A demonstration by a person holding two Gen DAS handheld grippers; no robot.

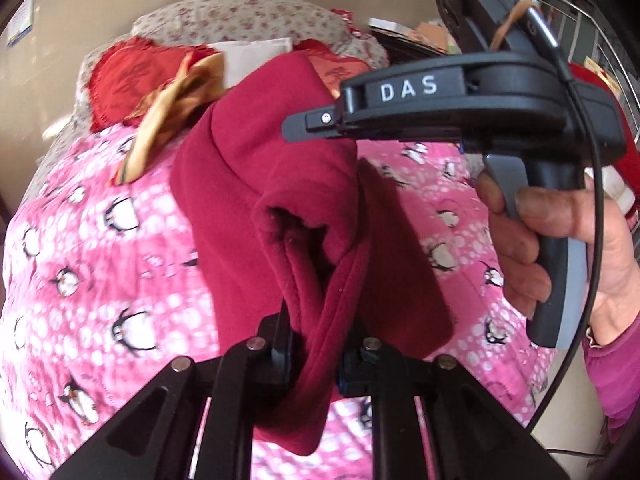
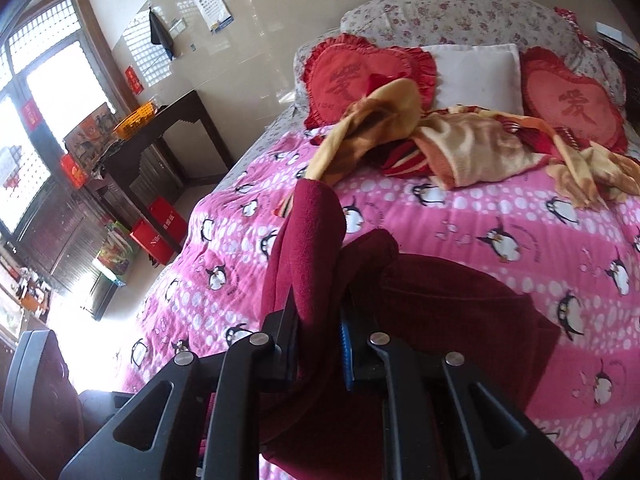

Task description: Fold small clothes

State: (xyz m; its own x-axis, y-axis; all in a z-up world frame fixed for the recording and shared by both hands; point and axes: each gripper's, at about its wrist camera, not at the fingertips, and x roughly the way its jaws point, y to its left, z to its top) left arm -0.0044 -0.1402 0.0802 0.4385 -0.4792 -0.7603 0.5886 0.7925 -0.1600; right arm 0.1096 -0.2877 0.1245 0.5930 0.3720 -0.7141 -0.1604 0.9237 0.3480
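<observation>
Nearest in the left wrist view, the left gripper (image 1: 314,354) is pinched tight on a thick fold of the dark red garment (image 1: 280,208), the cloth bunched between its black fingers (image 1: 280,350) and drooping below them. The same garment fills the near part of the right wrist view, where the right gripper (image 2: 320,340) is likewise clamped on an edge of it, one roll of fleece rising above the pads and the rest spreading to the right of them. The garment hangs between the two tools, lifted above the pink quilt (image 2: 480,248) printed with penguins.

To the right of the garment in the left view, the right gripper (image 1: 310,124) shows from the side, its tip pressed into the cloth, with a hand (image 1: 560,248) wrapped round its handle and a cable trailing down past a pink sleeve (image 1: 612,376).

Beyond the garment on the quilt lies a heap of yellow and red clothes (image 2: 472,152), loosely spread and well apart from the garment. Behind that heap, at the head of the quilt, two red heart cushions (image 2: 360,80) lean either side of a white pillow (image 2: 476,72), with a floral bolster (image 2: 460,12) behind them.

Left of the quilt in the right view stands a dark table (image 2: 168,128) with an orange basket (image 2: 136,118) on it, and red boxes (image 2: 158,230) sit on the floor under it. A bright window (image 2: 36,120) lies further left.
</observation>
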